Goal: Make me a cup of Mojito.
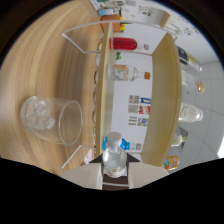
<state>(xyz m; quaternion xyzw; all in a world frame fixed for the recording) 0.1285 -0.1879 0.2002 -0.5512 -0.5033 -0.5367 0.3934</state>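
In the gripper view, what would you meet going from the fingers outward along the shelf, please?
Clear bottle held between the fingers → clear bottle with orange cap → red bottle.

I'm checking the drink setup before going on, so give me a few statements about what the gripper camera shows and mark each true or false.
1. The gripper is shut on a small clear bottle. True.
2. The glass on the wooden counter is empty. False: it holds ice cubes.
3. A bottle with a red body sits on the shelf. True.
4. The held bottle has a red cap. False: its cap is pale grey.
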